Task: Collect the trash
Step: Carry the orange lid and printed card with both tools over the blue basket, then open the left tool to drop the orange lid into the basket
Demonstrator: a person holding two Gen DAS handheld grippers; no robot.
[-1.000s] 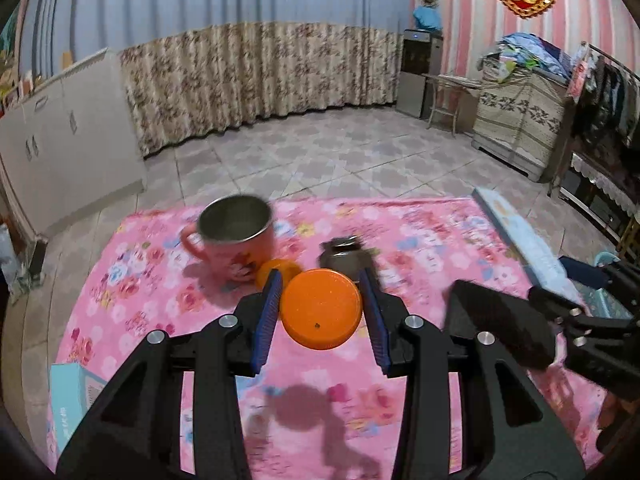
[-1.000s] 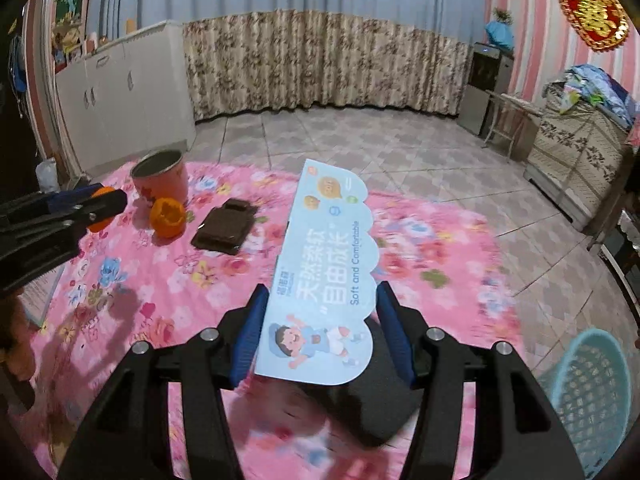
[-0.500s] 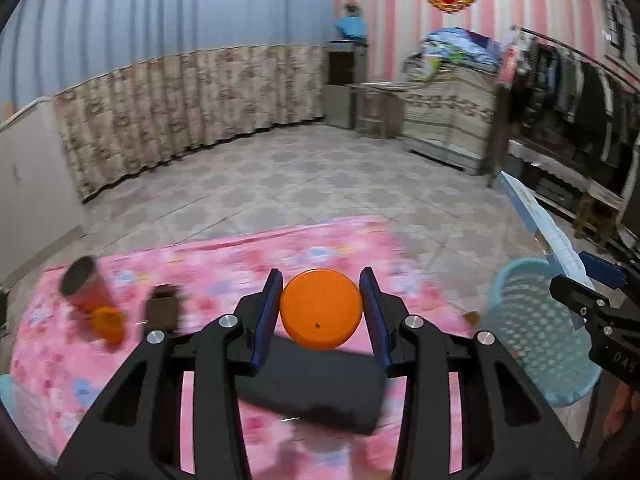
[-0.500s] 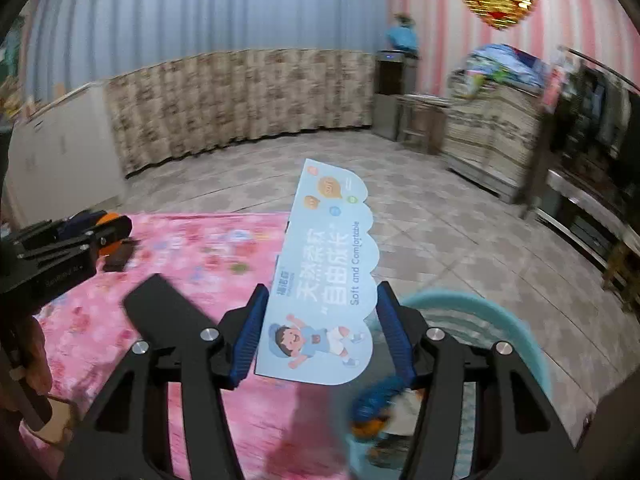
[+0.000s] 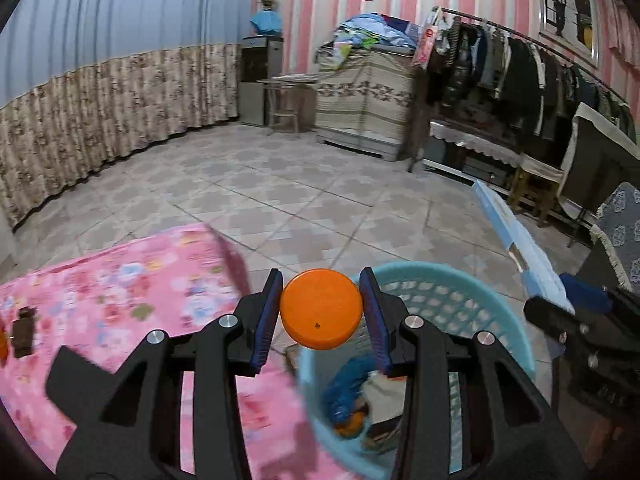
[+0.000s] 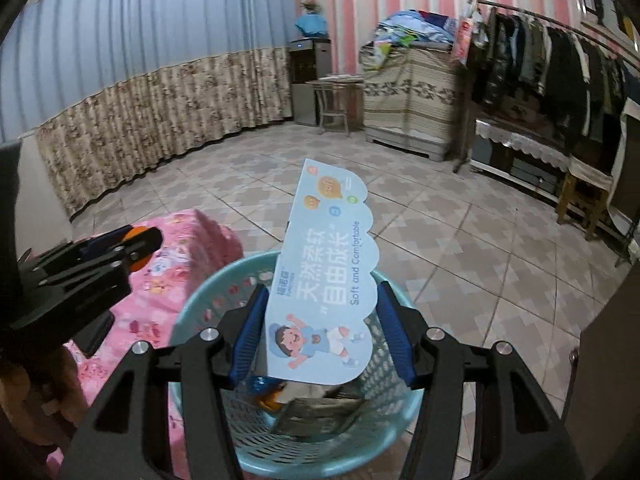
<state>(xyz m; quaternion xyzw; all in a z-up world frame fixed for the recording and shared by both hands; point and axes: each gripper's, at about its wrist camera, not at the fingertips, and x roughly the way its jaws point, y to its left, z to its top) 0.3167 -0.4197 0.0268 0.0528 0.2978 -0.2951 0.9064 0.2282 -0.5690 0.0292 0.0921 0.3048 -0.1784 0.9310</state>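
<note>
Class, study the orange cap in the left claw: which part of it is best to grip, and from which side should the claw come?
Grip the orange cap across its round rim, as the left claw does now: one pad on each opposite edge, its flat face toward the camera. The rim gives two matching contact spots; the flat, smooth-looking face offers no such hold. It hangs beside the blue basket.

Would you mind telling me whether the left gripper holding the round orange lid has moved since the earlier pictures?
Yes. The left gripper, shut on the round orange lid, has swung from over the pink floral cloth to above the light blue plastic basket.
</note>
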